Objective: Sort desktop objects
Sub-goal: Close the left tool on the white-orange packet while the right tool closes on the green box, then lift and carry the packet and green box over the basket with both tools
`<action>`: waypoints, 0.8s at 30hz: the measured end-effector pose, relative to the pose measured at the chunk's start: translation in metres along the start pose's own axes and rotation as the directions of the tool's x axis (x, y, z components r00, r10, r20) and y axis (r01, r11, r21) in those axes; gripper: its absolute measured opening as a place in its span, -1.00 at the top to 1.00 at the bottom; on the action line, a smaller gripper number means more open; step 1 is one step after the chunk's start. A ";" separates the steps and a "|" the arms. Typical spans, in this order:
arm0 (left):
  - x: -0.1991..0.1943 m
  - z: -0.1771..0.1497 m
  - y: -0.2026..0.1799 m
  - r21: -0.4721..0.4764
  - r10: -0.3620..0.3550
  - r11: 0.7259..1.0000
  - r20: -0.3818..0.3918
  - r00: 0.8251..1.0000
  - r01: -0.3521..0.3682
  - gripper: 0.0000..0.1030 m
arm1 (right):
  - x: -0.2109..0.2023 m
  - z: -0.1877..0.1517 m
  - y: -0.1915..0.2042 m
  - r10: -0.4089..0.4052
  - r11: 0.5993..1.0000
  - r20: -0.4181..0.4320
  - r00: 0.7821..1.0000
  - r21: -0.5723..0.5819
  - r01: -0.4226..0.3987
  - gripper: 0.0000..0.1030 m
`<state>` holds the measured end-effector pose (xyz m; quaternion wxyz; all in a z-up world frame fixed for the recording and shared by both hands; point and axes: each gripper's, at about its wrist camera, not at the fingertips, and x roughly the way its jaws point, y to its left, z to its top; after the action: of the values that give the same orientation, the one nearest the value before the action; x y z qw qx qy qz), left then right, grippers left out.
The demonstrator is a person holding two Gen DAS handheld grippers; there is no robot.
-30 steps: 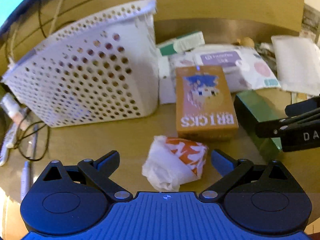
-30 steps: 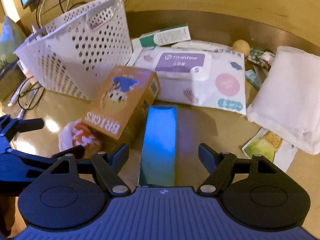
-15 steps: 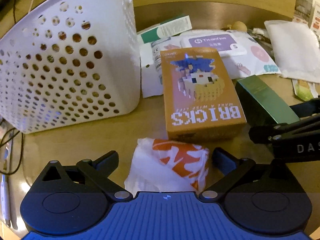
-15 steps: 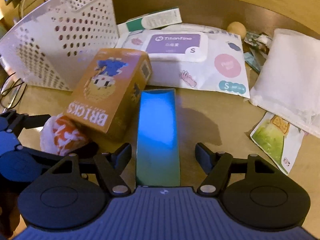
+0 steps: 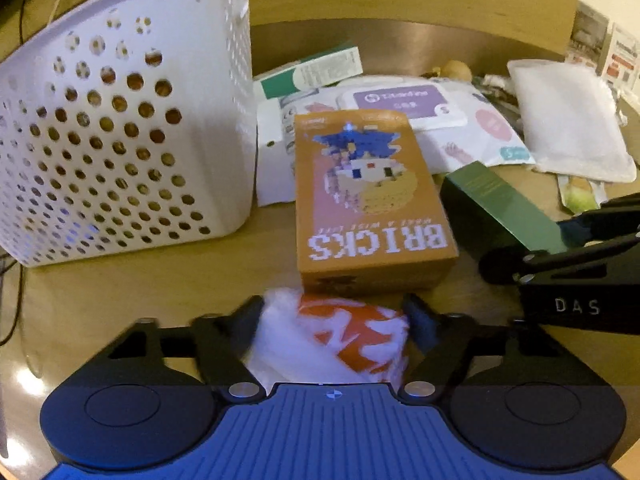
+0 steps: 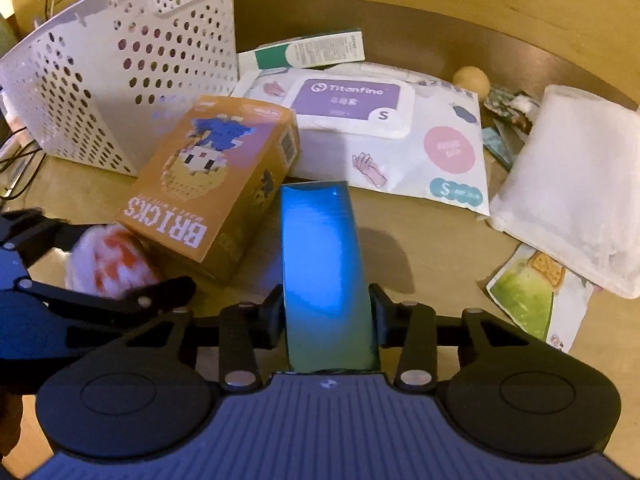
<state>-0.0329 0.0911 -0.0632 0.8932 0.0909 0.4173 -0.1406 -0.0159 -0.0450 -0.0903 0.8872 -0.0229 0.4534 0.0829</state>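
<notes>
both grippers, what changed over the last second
Both moved forward and closed. The left gripper, open a second ago, now squeezes the white and orange wrapper. The right gripper, also open before, is now shut on the long green box. The BRICKS box, white basket and wipes pack stayed where they were.

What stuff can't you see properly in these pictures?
- Inside of the white basket: both views show only its holed outer wall.
- Near end of the green box: right wrist view, hidden behind the right gripper.
- Orange-and-white wrapper: left wrist view, blurred, partly covered by the left gripper.
</notes>
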 end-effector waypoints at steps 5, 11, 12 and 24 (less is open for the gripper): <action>-0.005 -0.002 -0.006 0.002 -0.020 1.000 0.015 1.000 0.020 -0.27 | -0.002 -0.001 -0.008 0.036 0.999 -0.001 0.999 0.034 -0.036 0.16; -0.020 0.006 -0.013 0.036 -0.024 0.999 0.054 0.998 0.023 -0.26 | -0.010 -0.003 -0.017 0.056 0.996 0.005 0.998 0.073 -0.056 0.16; -0.023 0.008 -0.014 0.035 -0.018 0.999 0.062 0.998 0.016 -0.26 | -0.012 -0.003 -0.018 0.058 0.995 0.009 0.998 0.076 -0.059 0.16; -0.055 0.031 -0.021 0.089 -0.024 0.996 0.124 0.992 0.013 -0.26 | -0.030 0.010 -0.033 0.080 0.993 0.069 0.994 0.076 -0.085 0.17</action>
<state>-0.0505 0.0722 -0.0021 0.9114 0.1174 0.3547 -0.1726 -0.0197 -0.0797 -0.0607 0.8977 0.0336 0.4273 0.1022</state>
